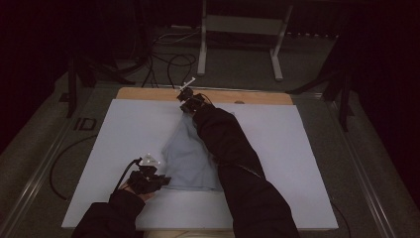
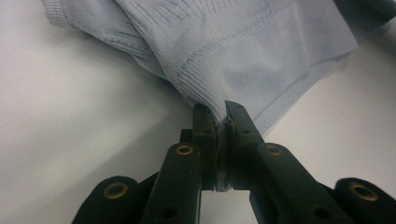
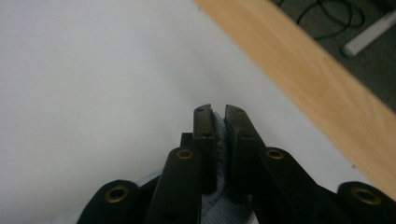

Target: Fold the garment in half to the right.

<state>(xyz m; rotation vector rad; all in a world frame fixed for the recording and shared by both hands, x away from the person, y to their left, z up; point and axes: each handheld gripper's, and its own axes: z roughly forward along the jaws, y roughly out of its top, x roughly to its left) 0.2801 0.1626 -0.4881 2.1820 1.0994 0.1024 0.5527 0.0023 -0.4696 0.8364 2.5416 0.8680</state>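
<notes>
Both grippers pinch my pale blue garment (image 1: 190, 153) on the white board (image 1: 119, 129): left gripper (image 2: 219, 114) clamps its near-left corner, right gripper (image 3: 218, 112) clamps fabric at the far edge.

Garment (image 2: 243, 51): pale blue ribbed knit cloth, soft, matt. Table sheet (image 1: 124, 134): smooth matt white. Far edge strip (image 3: 299, 70): bare wood. Gripper jaws: matt black plastic w/ brass rivets.

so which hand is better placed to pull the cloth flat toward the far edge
Right. The right tool already grips the cloth near the table's far wooden edge, arm stretched out. The left tool pinches a near corner and could anchor it.
</notes>
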